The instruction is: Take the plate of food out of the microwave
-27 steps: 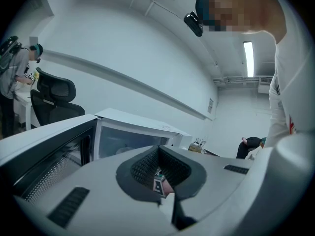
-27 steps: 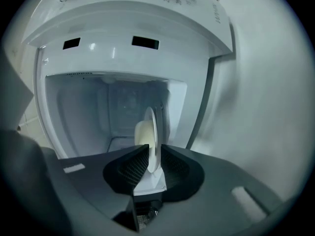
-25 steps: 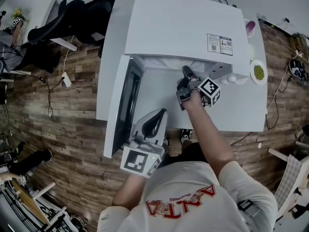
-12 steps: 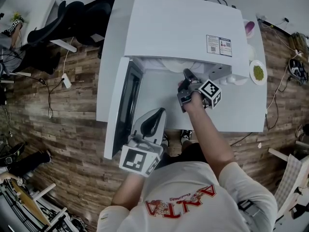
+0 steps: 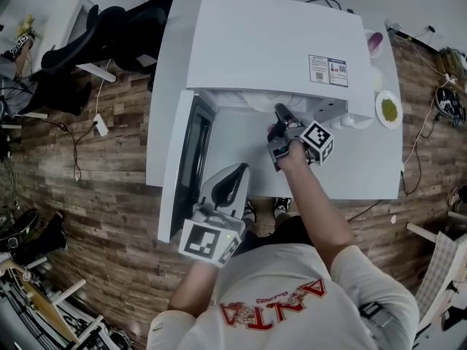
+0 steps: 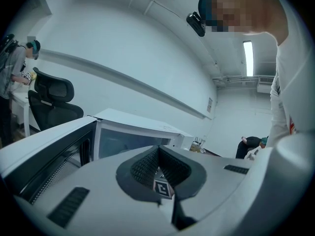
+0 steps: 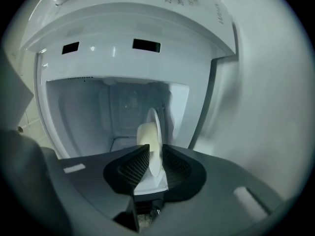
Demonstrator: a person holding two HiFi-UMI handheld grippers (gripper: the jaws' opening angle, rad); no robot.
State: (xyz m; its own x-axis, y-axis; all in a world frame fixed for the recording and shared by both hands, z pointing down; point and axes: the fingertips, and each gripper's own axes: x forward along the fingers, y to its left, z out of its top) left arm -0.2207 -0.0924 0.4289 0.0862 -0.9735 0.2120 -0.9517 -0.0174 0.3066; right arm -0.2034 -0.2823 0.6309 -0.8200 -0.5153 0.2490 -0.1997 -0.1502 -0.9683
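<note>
The white microwave (image 5: 270, 42) stands on a white table (image 5: 365, 173), its door (image 5: 182, 162) swung open to the left. My right gripper (image 5: 281, 115) reaches into the oven's mouth. In the right gripper view a white plate (image 7: 155, 132) with a pale lump of food (image 7: 144, 134) has its rim between the jaws of my right gripper (image 7: 155, 149). These jaws have just been opening and stand slightly apart around the rim. My left gripper (image 5: 235, 172) hangs in front of the door, shut on nothing, as the left gripper view (image 6: 158, 147) also shows.
A small plate of green food (image 5: 390, 109) sits on the table just right of the microwave, with a purple object (image 5: 375, 44) behind it. A black office chair (image 5: 87, 28) stands at the far left on the wooden floor. Cables trail beside the table.
</note>
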